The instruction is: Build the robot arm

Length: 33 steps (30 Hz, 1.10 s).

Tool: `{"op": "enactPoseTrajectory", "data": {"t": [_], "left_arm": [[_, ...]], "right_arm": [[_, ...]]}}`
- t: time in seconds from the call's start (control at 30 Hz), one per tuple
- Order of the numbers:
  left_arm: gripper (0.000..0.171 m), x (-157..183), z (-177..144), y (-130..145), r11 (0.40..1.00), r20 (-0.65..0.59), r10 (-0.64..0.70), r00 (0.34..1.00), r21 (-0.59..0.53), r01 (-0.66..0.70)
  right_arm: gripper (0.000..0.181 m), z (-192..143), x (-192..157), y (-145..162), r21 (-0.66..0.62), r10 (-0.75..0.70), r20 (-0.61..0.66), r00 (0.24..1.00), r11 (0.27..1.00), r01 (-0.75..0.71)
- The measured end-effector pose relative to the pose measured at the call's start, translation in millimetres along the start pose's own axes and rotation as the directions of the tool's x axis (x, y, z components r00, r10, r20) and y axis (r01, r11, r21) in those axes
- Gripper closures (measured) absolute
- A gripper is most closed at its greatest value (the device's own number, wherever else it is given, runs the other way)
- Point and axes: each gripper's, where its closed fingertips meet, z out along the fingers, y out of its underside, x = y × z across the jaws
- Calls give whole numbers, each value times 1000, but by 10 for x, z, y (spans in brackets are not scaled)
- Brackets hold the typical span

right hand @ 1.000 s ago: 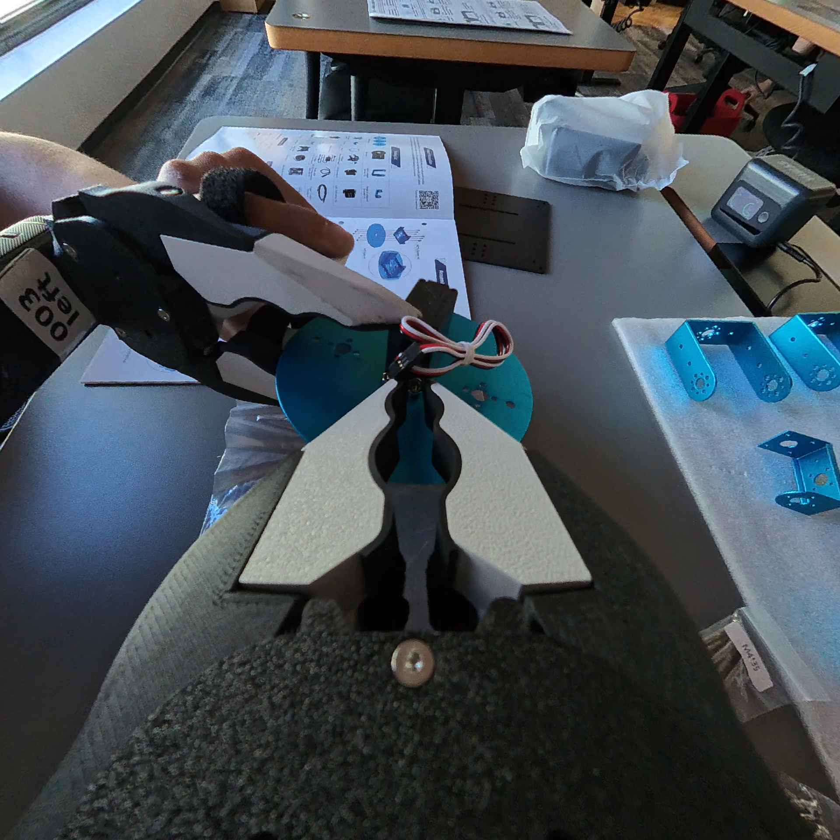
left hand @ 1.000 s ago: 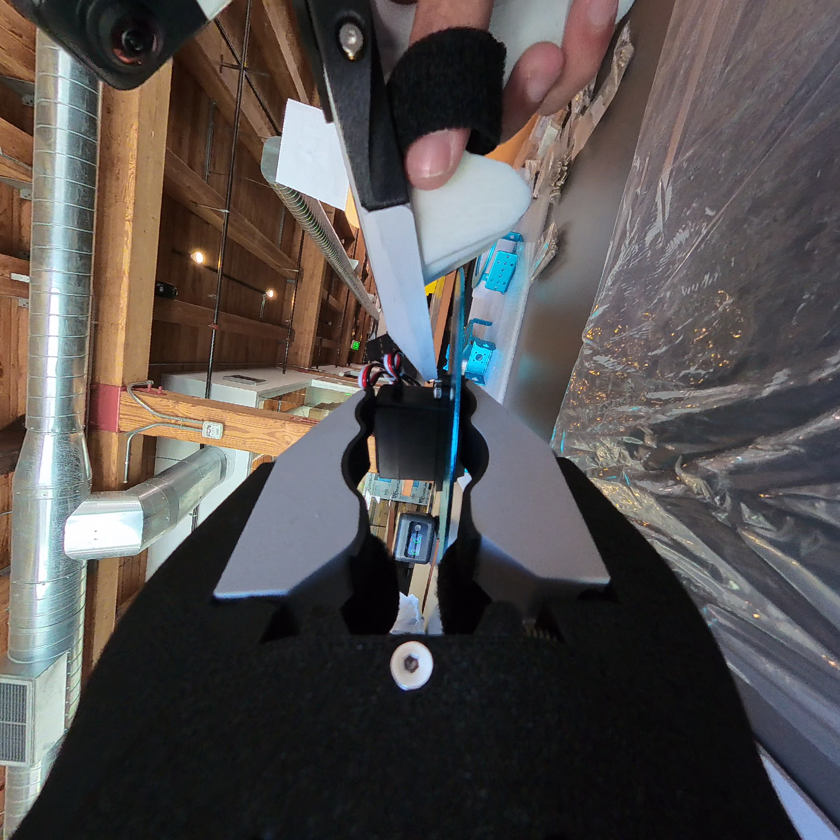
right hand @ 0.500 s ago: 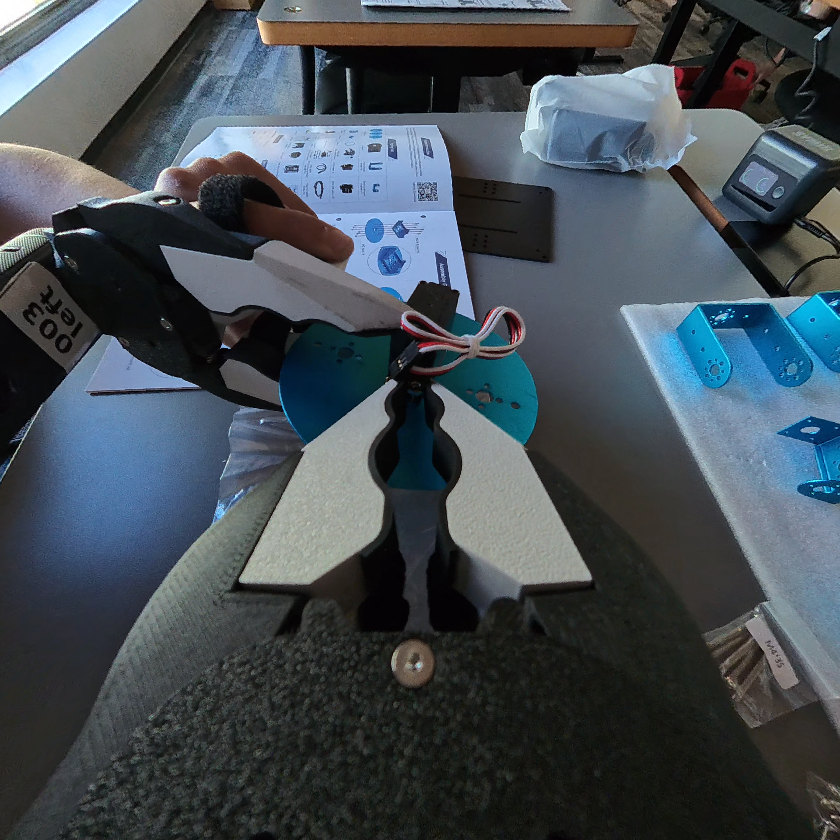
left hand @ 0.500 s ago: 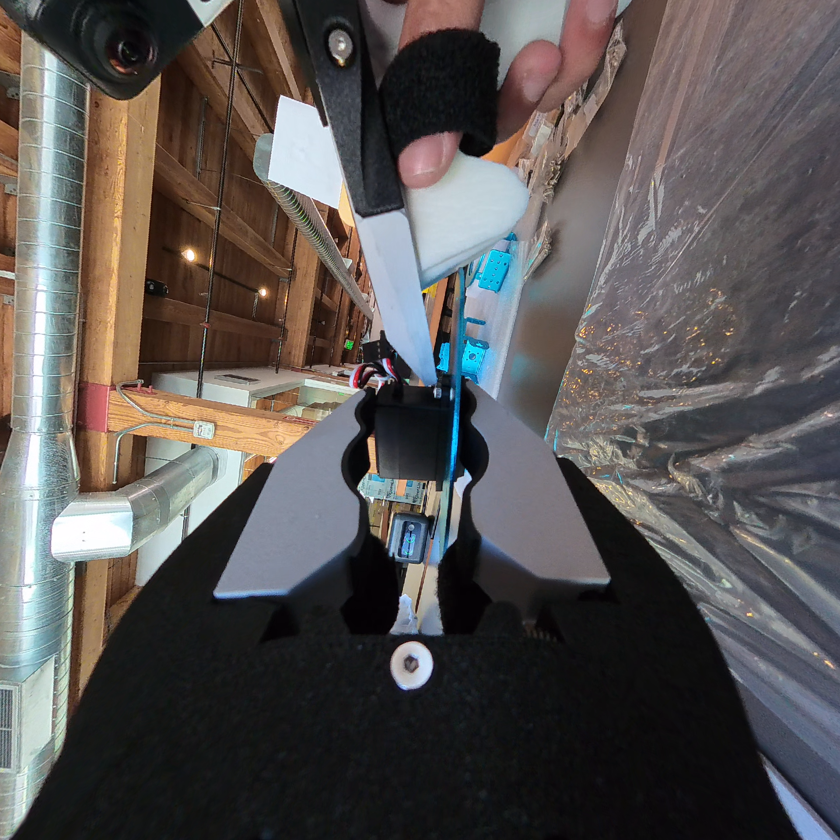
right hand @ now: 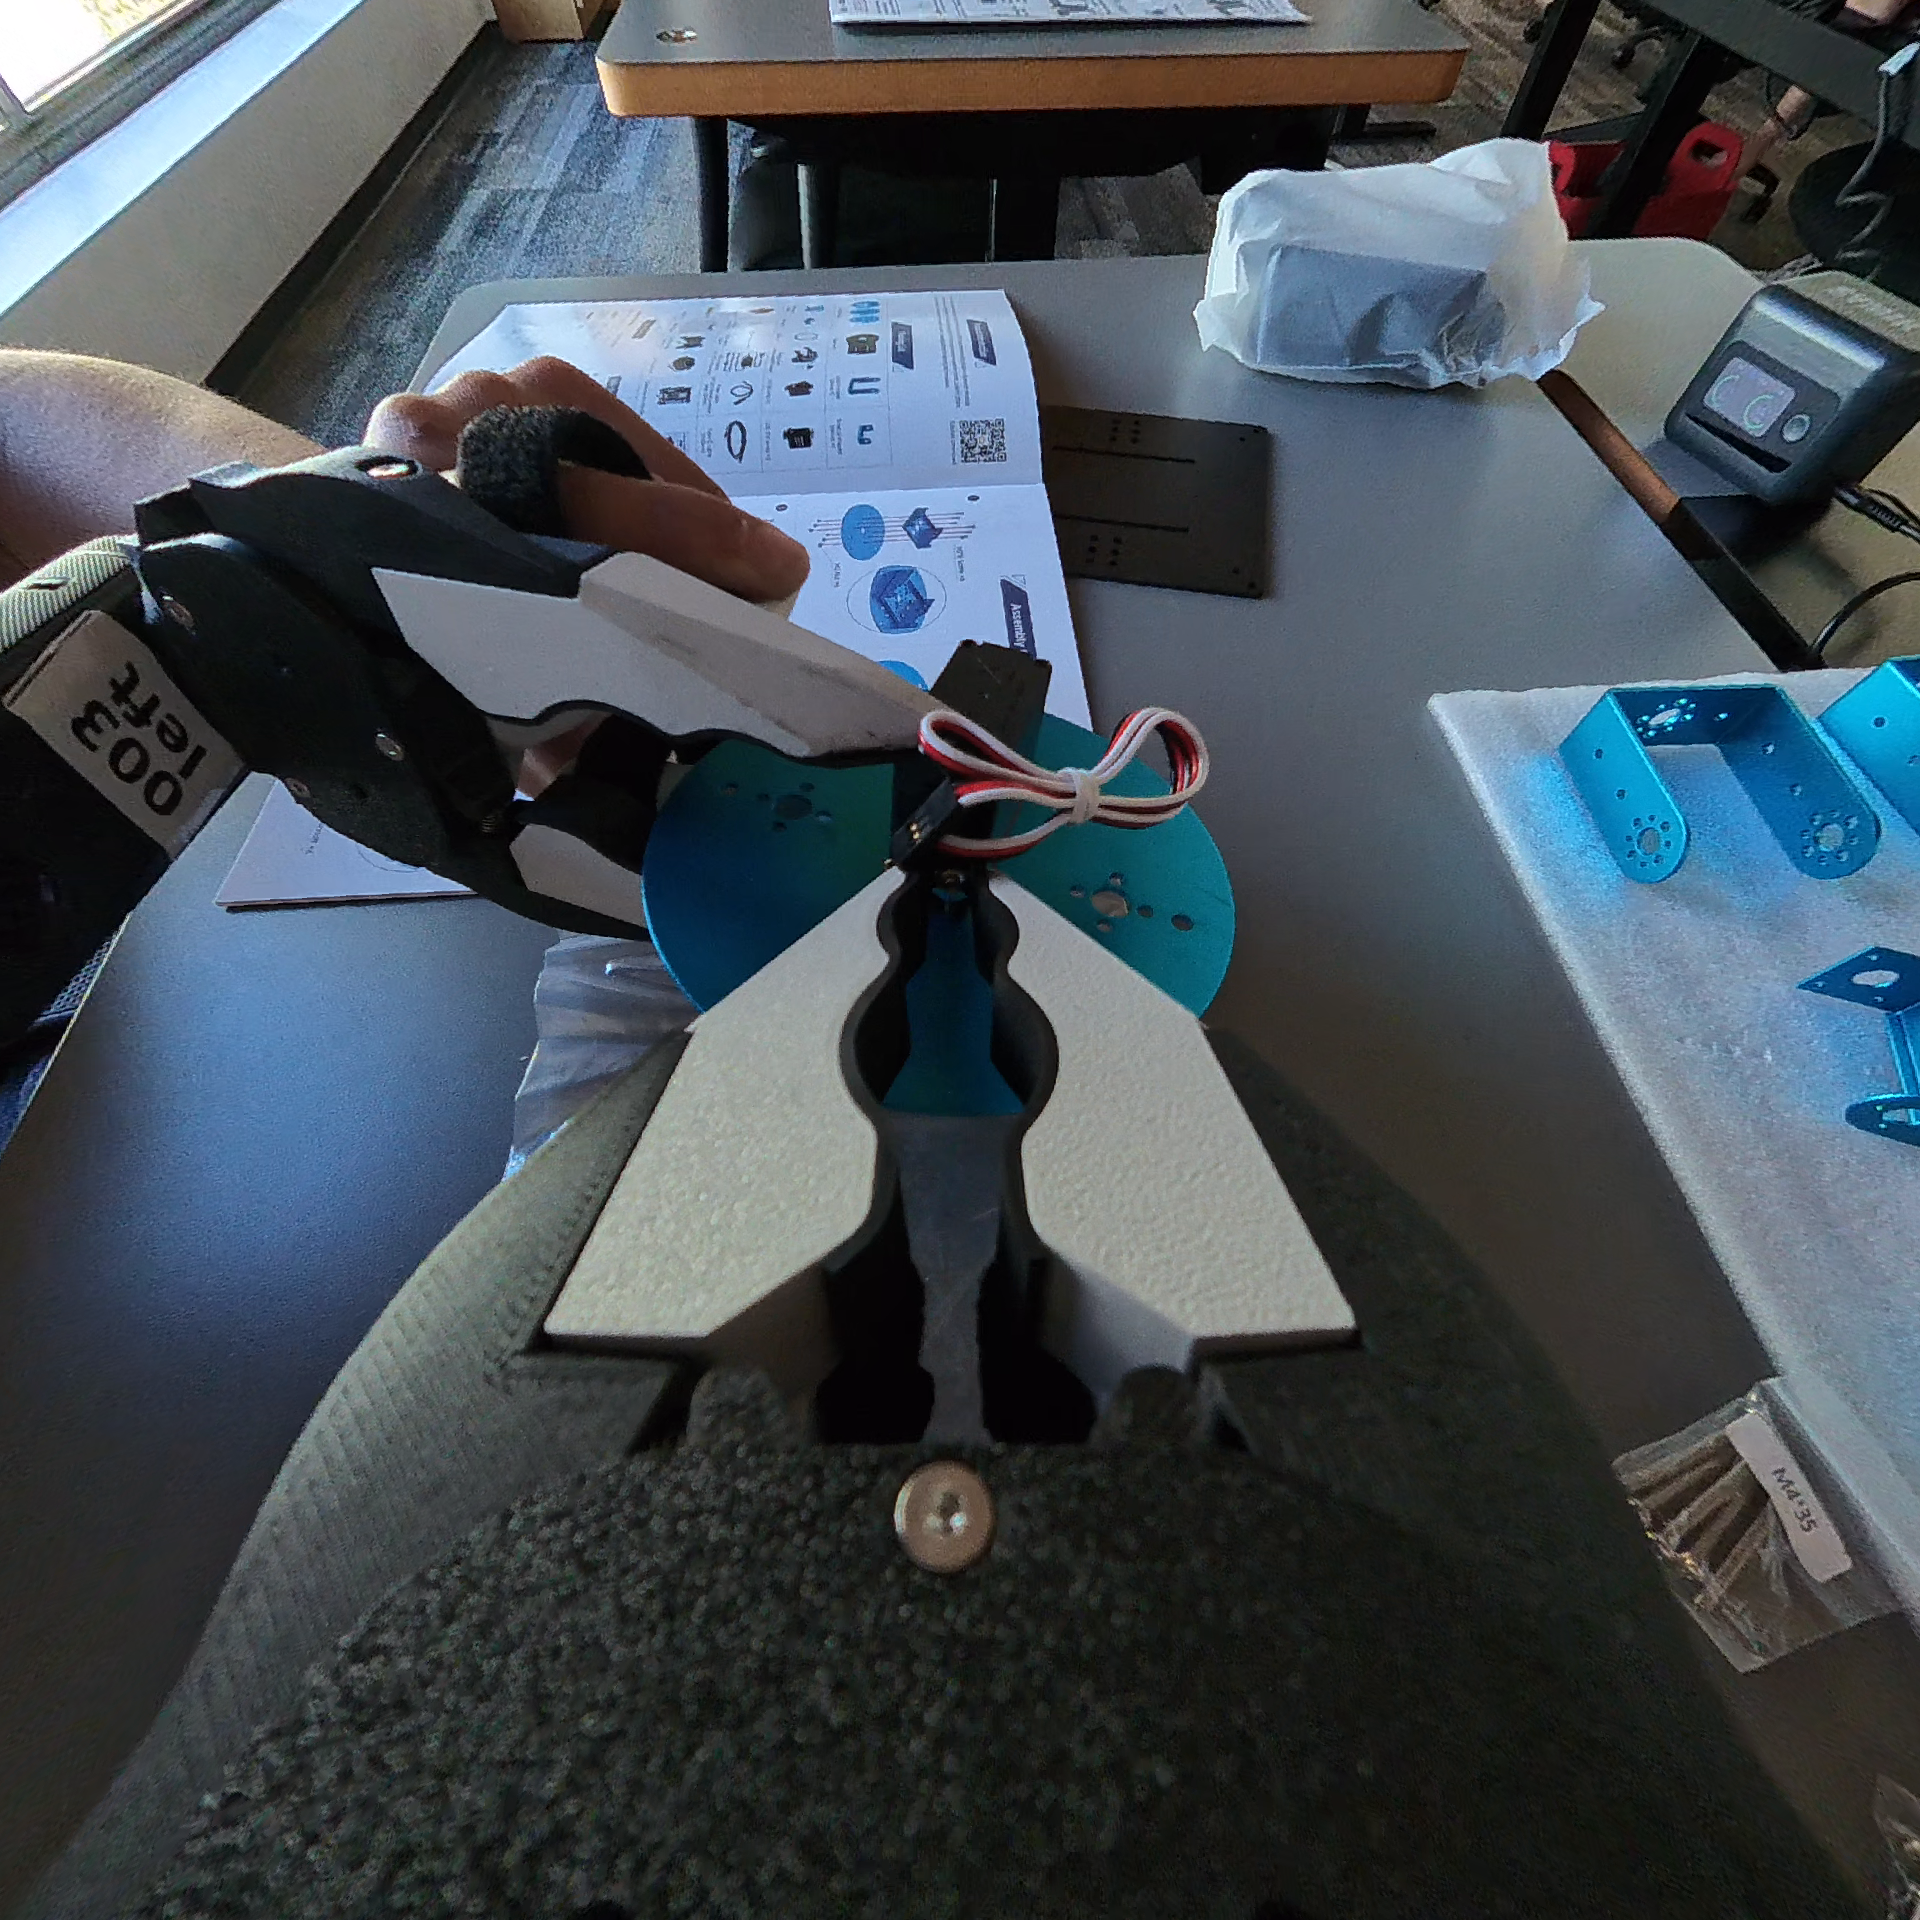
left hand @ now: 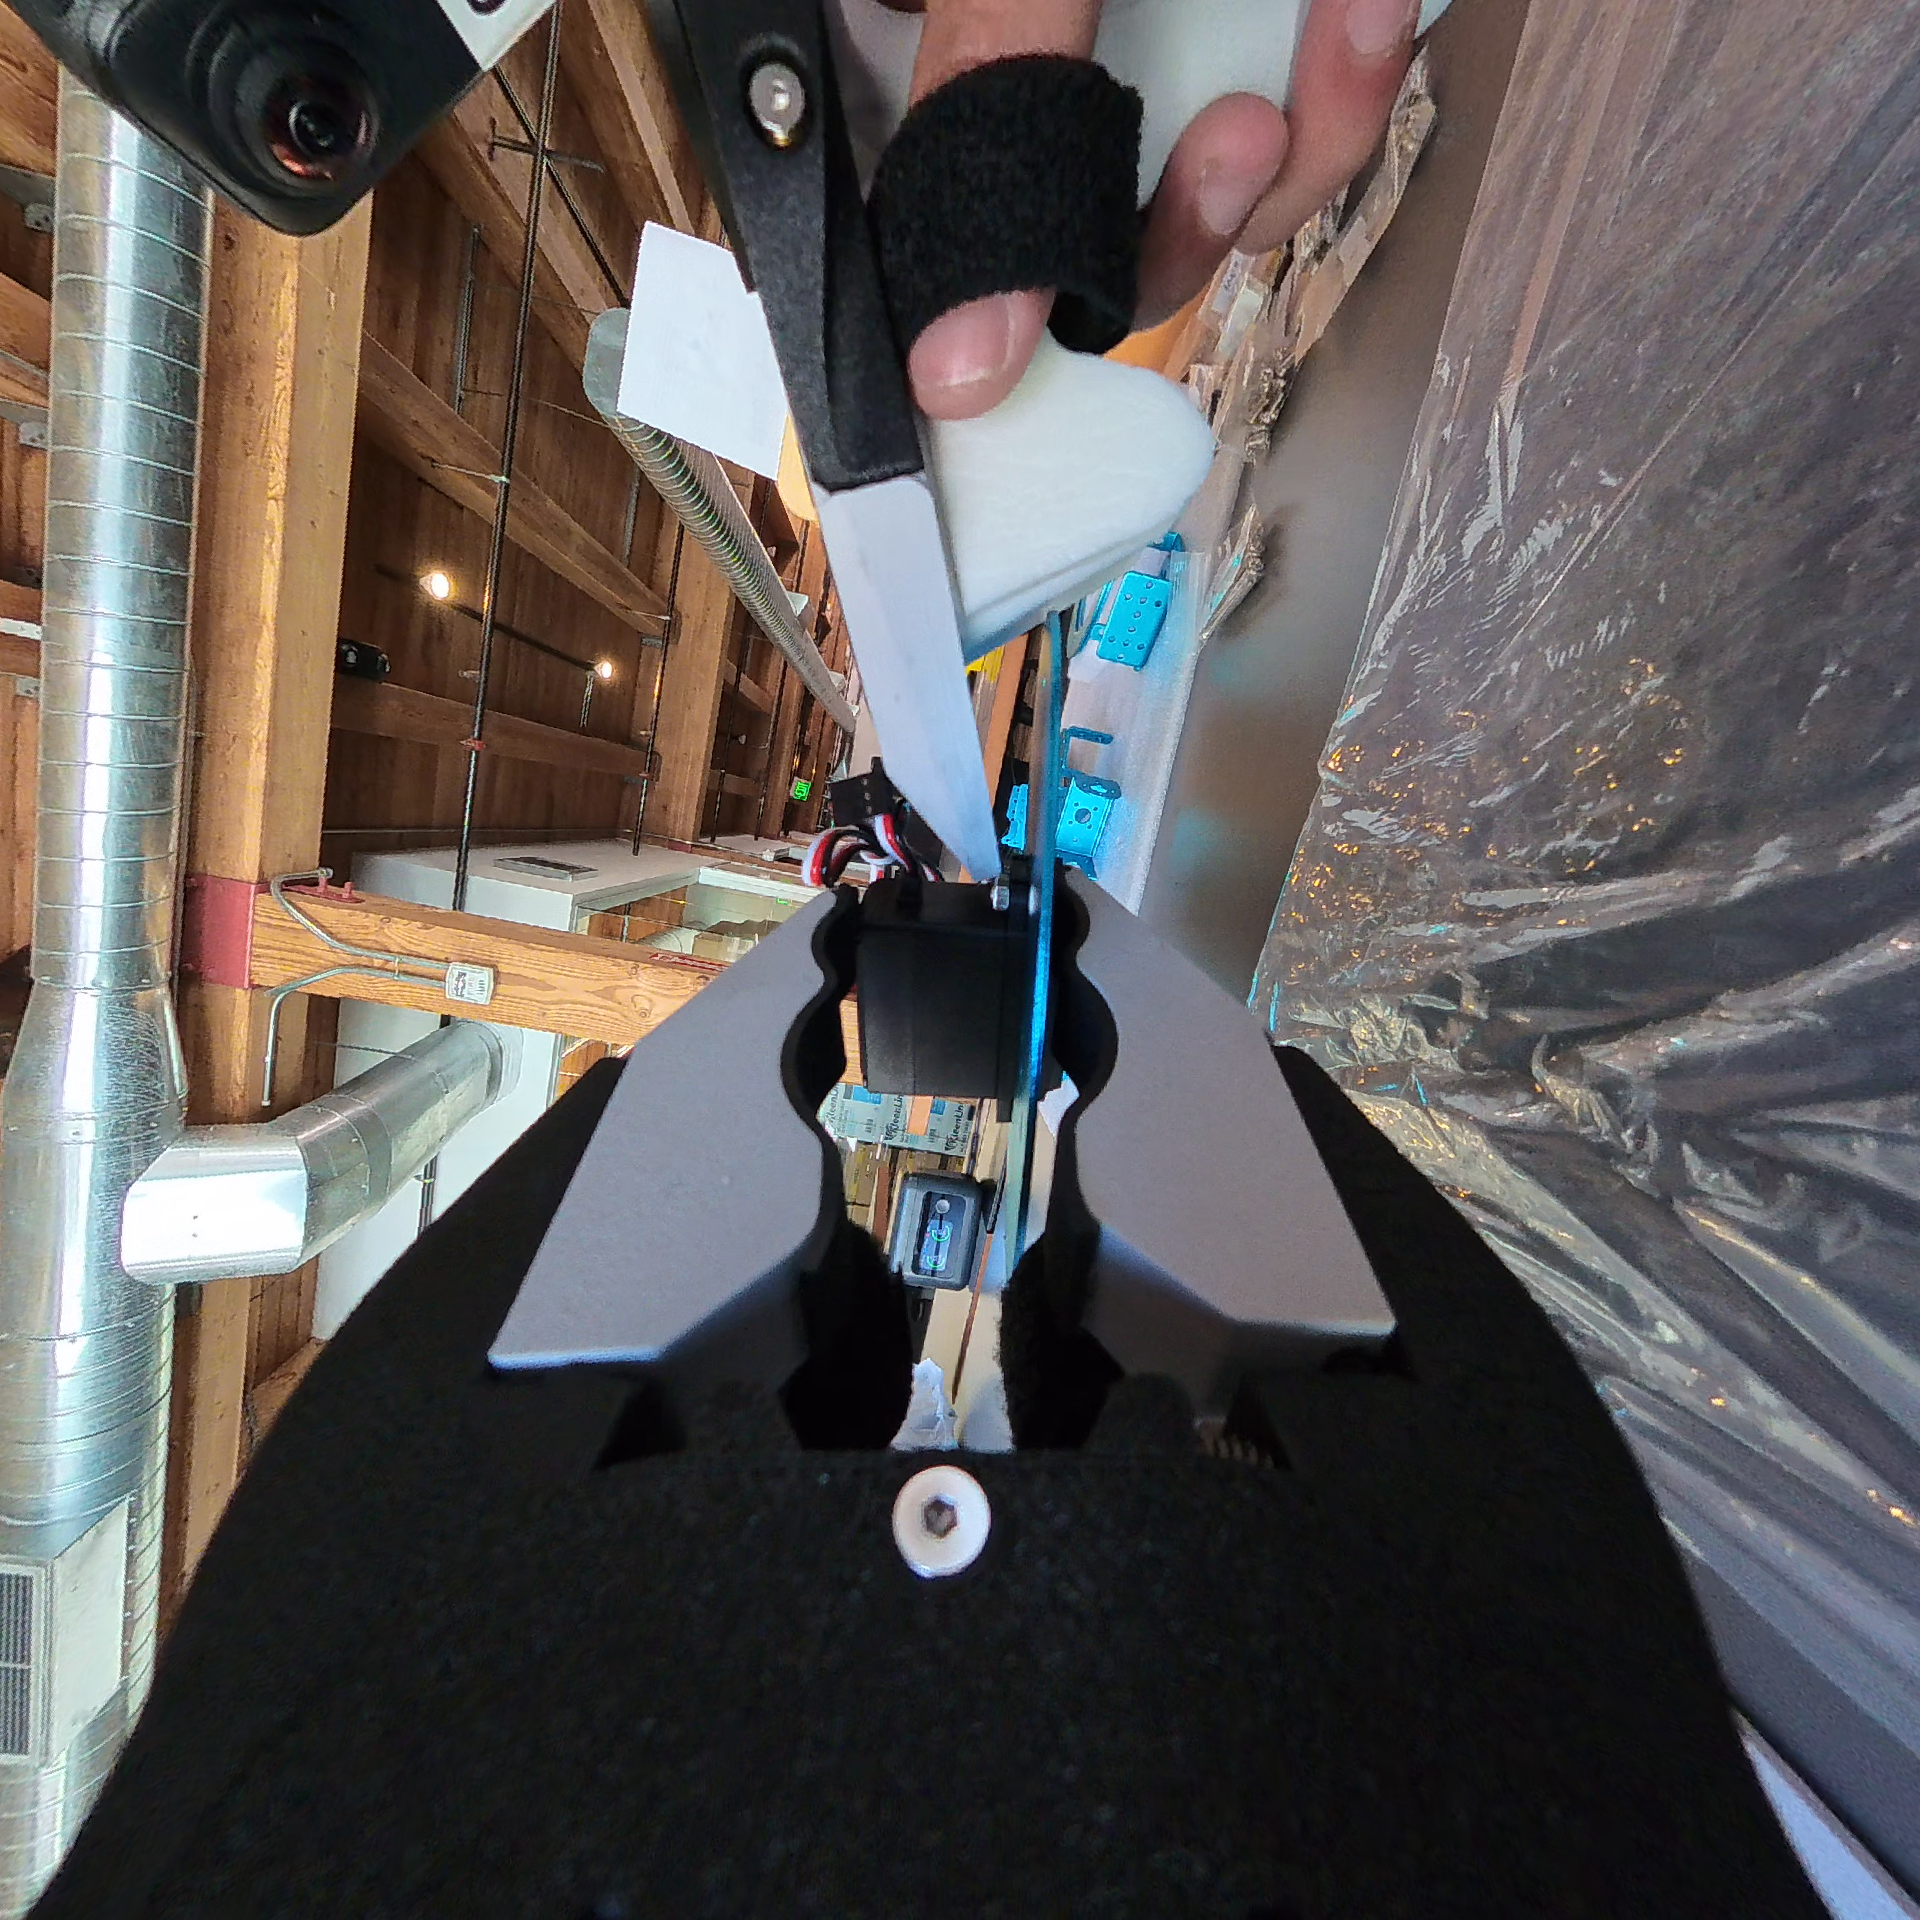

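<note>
Servo motor [left hand: 935,997], black, with blue round plate [left hand: 1042,987] flat against one side: both clamped between the jaws of left gripper [left hand: 951,914], jaws parted only by servo body plus plate. Held clear above the grey table [right hand: 1403,727], plate about level. Clamp across the pair probably there to keep plate and servo pressed together.

Right gripper [right hand: 945,883] pointed in from the near side, jaws drawn almost together, tips at the servo's mounting ear, where a small silver fastener [left hand: 1003,894] shows. Fastener actually pinched or only touched: cannot tell.

Just past those tips: servo lead [right hand: 1060,800], red, white and black, tied in a bow, draped over the plate.

Left of the right gripper: hand [right hand: 623,499] on the left gripper, one finger through a black strap, tool canted down toward the plate. Below it, crumpled clear plastic bag [right hand: 592,1018] on the table.

Right of the right gripper: bag of screws [right hand: 1745,1507] nearest, then white foam sheet [right hand: 1662,1039] bearing blue U-brackets [right hand: 1714,779].

Beyond the plate: open instruction booklet [right hand: 831,416], black perforated plate [right hand: 1153,499] beside it. Farther right: white-wrapped bundle [right hand: 1392,281] and small grey screened device [right hand: 1787,405].
</note>
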Motion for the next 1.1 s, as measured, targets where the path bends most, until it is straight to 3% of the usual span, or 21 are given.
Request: {"op": "enactPoseTrajectory", "data": {"t": [0.27, 0.7, 1.1], "left_arm": [[136, -10, -5, -6, 1000, 6, 3, 1000, 4, -3], [136, -11, -4, 8, 1000, 8, 4, 1000, 0, -4], [136, -16, 5, 37, 1000, 5, -9, 1000, -11, 9]], "right_arm": [[169, -19, -22, -21, 16, 17, 31, 999, 1000, -18], [141, -39, -121, -37, 42, 56, 143, 988, 997, -63], [128, -29, -210, -46, 58, 57, 182, 982, 996, -69]]}}
